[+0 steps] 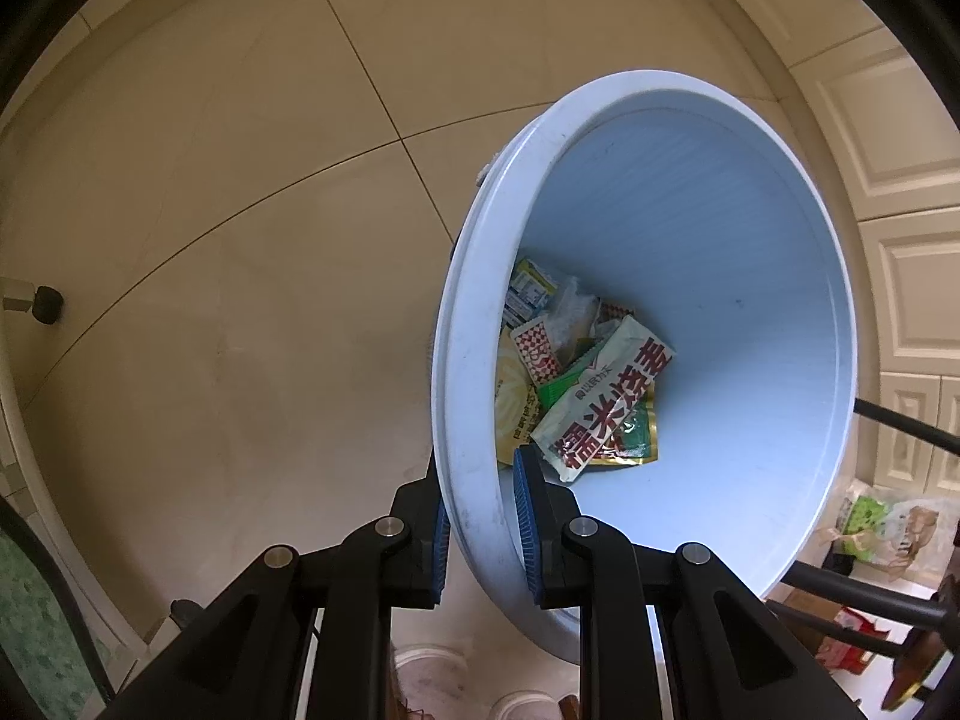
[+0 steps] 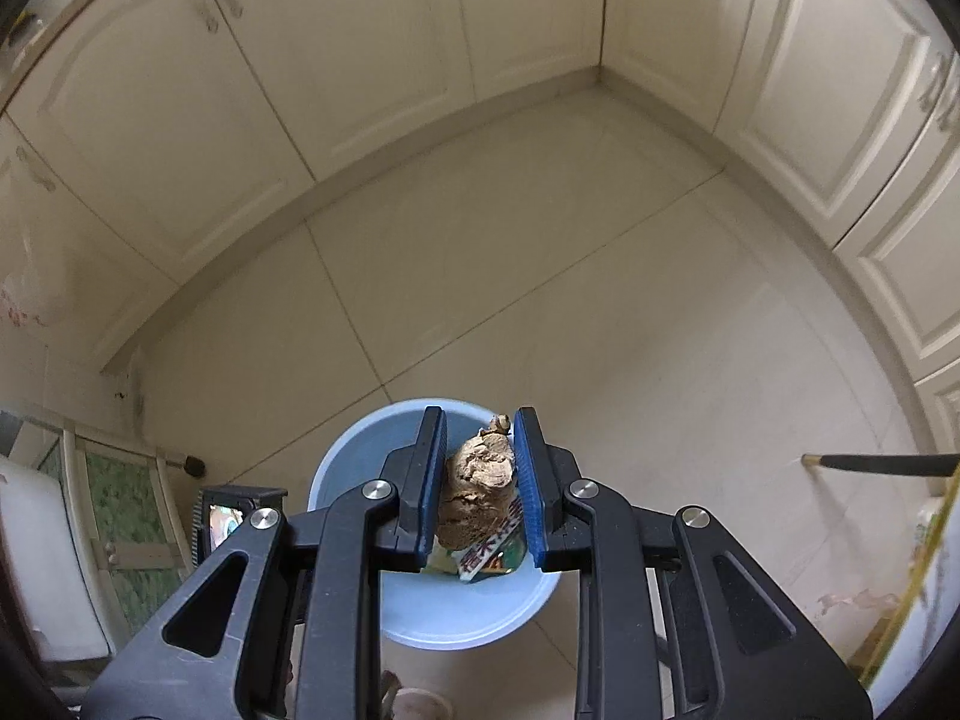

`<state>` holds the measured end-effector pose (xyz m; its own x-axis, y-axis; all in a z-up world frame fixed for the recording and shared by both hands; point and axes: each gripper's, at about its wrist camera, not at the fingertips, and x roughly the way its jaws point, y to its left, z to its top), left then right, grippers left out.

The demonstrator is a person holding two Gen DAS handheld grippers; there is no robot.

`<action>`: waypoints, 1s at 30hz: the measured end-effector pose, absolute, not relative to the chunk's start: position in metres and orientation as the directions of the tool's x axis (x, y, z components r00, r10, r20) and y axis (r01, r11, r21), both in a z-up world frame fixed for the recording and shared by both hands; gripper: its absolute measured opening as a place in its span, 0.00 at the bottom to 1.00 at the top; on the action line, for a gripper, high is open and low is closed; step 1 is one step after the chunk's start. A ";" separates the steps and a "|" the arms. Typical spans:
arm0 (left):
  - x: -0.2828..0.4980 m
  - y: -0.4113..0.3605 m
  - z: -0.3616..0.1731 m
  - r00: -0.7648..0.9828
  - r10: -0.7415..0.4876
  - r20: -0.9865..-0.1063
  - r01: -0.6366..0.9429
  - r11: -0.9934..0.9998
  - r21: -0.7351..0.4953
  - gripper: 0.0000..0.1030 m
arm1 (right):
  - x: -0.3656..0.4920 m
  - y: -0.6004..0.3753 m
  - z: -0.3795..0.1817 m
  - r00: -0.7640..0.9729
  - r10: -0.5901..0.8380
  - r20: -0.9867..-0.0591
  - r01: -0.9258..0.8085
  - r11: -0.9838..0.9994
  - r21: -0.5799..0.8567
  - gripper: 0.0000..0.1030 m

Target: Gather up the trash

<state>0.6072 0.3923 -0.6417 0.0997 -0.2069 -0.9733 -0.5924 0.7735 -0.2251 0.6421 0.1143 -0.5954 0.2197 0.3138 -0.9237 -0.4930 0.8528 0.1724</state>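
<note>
The left gripper (image 1: 480,474) is clamping the rim of a pale blue bin (image 1: 750,276), one blue pad inside the wall and the other outside, and is holding the bin tilted so its mouth faces the left wrist camera. Wrappers (image 1: 576,378) are lying heaped at the bottom of the bin: a cream packet (image 1: 606,402) with red characters is resting on top, with green, yellow and red-checked packets under and beside it.

The right gripper (image 2: 480,450) is pointing steeply down and squeezing a crumpled brown wad (image 2: 477,486) between its pads. The wad is filling the gap between the jaws and sticking out a little past their tips. In the right wrist view the wad is hanging directly over the mouth of the bin (image 2: 456,612), with the wrappers (image 2: 489,558) showing just under it.

The bin is sitting over a beige tiled floor (image 1: 240,210), near the corner where two runs of cream cabinets (image 2: 372,60) are meeting. More trash (image 1: 882,528), including a green packet and a clear bag, is lying on the floor beyond the bin's right side, close to the cabinets and beside dark furniture legs (image 1: 870,594).
</note>
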 end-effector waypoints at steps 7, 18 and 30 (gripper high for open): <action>0.612 0.392 -0.640 0.099 -0.208 -0.973 -0.586 0.778 -0.226 0.16 | 0.633 0.126 -0.631 0.156 0.298 -0.942 -0.495 0.849 0.187 0.21; 0.622 0.403 -0.624 0.094 -0.207 -0.974 -0.574 0.788 -0.223 0.16 | 0.624 0.122 -0.640 0.115 0.322 -0.940 -0.466 0.853 0.235 0.46; 0.634 0.394 -0.634 0.074 -0.204 -0.976 -0.561 0.801 -0.210 0.16 | 0.619 0.118 -0.636 0.111 0.320 -0.941 -0.472 0.850 0.234 0.48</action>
